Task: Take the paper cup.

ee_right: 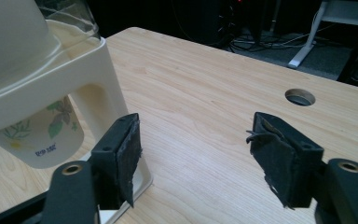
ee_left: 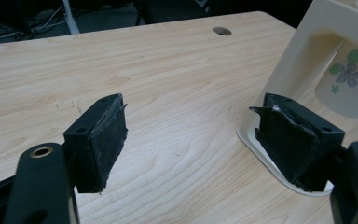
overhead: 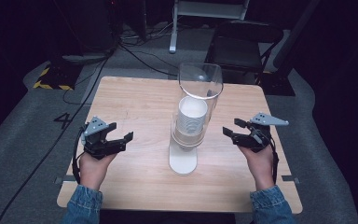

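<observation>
Pale wood covers the table (overhead: 135, 98), and little writing can be read anywhere on it; a dark figure 4 (overhead: 63, 120) is marked on the grey floor to the left of the table, and the bottom cup (ee_right: 39, 133) hanging from the cup dispenser (overhead: 186, 135) carries a small line of dark print under its green leaf pattern, too blurred to read, with a purple flower and a scrap of blue print on its other side in the left gripper view; at the left the left gripper (overhead: 121, 138) is held in a hand (overhead: 93, 168) just above the table, its jaws spread wide with nothing between them, pointing toward the dispenser and well apart from it; in the middle the cream dispenser stands upright on its flat base, a clear tube (overhead: 200, 81) rising above the white stack of cups (overhead: 192, 116); at the right the right gripper (overhead: 230, 128) also stands with jaws parted and bare, near the dispenser's right side but not touching it; in the right gripper view a round hole (ee_right: 300, 97) shows in the tabletop beyond the jaws; a folding chair (overhead: 244, 42) stands behind the table.
</observation>
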`<state>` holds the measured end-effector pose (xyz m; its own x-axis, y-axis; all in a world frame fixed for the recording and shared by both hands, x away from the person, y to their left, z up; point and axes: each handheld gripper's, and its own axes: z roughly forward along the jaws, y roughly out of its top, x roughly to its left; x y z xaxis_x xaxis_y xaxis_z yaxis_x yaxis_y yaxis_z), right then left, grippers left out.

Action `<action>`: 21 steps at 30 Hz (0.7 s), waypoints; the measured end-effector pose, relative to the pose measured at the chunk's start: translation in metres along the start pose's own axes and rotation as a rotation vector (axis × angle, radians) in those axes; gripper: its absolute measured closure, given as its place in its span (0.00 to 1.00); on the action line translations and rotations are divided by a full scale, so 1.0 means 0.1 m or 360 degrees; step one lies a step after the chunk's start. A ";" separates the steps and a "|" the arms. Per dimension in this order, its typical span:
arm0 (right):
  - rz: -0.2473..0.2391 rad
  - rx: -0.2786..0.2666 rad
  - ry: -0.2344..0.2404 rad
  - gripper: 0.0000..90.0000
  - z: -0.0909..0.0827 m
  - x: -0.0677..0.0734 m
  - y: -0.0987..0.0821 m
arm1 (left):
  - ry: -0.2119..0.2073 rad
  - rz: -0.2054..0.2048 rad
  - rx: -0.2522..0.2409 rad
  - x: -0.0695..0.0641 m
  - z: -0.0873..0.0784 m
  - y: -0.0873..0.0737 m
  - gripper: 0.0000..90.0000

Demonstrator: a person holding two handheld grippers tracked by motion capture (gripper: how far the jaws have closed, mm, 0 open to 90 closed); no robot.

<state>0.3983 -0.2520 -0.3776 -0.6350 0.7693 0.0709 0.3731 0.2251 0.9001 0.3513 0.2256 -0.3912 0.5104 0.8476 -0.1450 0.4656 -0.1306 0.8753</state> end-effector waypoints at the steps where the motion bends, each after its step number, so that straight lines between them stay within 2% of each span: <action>1: 0.0000 0.0000 0.0000 0.37 0.00 0.00 0.00 | 0.0009 -0.0003 -0.0001 0.00 -0.01 0.00 0.26; 3: 0.0014 -0.0010 0.0011 0.34 0.03 0.04 0.01 | 0.0038 -0.0001 -0.0003 0.01 -0.03 -0.01 0.25; 7: 0.0011 -0.0010 0.0044 0.33 0.06 0.10 0.02 | 0.0038 0.0001 0.0000 0.01 -0.04 -0.02 0.26; 9: -0.0030 0.0014 0.0054 0.33 0.11 0.16 0.02 | 0.0043 -0.0004 0.0008 0.01 -0.04 -0.03 0.26; 15: -0.0038 0.0043 0.0095 0.33 0.16 0.21 0.02 | 0.0041 -0.0001 0.0016 0.02 -0.04 -0.04 0.26; 20: -0.0079 0.0078 0.0109 0.32 0.18 0.29 0.01 | 0.0037 0.0002 0.0027 0.02 -0.03 -0.04 0.27; 21: -0.0085 0.0102 0.0133 0.32 0.19 0.31 0.00 | 0.0033 0.0001 0.0032 0.02 -0.02 -0.04 0.27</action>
<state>0.3916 -0.2165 -0.3840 -0.7082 0.7033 0.0614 0.3779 0.3042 0.8745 0.3488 0.2286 -0.3944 0.4957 0.8580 -0.1344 0.4798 -0.1416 0.8659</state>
